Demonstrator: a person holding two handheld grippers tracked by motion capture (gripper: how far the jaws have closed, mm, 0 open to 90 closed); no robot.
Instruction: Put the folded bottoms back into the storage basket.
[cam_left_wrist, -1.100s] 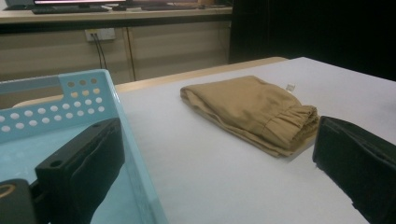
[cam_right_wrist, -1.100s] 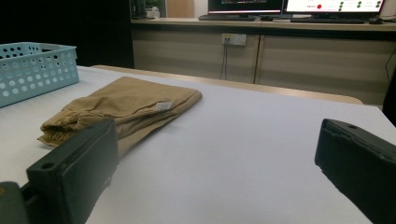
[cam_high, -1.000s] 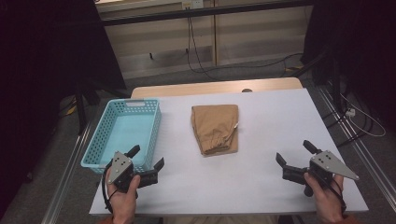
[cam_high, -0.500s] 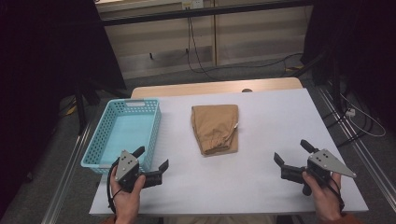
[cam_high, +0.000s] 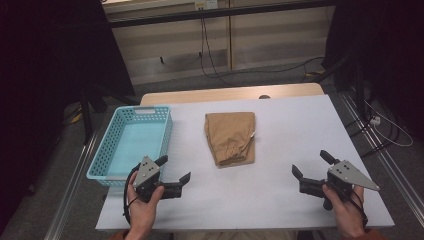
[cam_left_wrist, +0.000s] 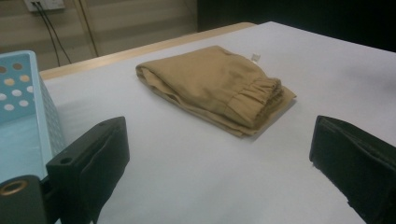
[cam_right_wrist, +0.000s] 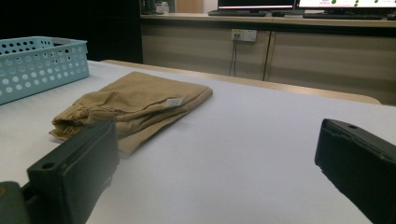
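Note:
A folded tan garment (cam_high: 230, 138) with an elastic waistband lies mid-table; I see it too in the left gripper view (cam_left_wrist: 219, 86) and the right gripper view (cam_right_wrist: 135, 105). A light blue perforated basket (cam_high: 106, 159) stands at the left, with nothing in it. My left gripper (cam_high: 174, 169) is open, held low near the basket's front right corner, pointing toward the garment. My right gripper (cam_high: 311, 164) is open at the front right, also facing the garment. Both hold nothing and are well short of the cloth.
White table surface (cam_high: 295, 130) spreads around the garment, with a wooden strip along the far edge (cam_high: 230, 95). Cables and dark stands sit on the floor beyond. A small white label (cam_right_wrist: 173, 102) shows on the garment.
My left gripper has shifted right and slightly forward, away from the basket's front edge. The right gripper has barely moved. Garment and basket are as before.

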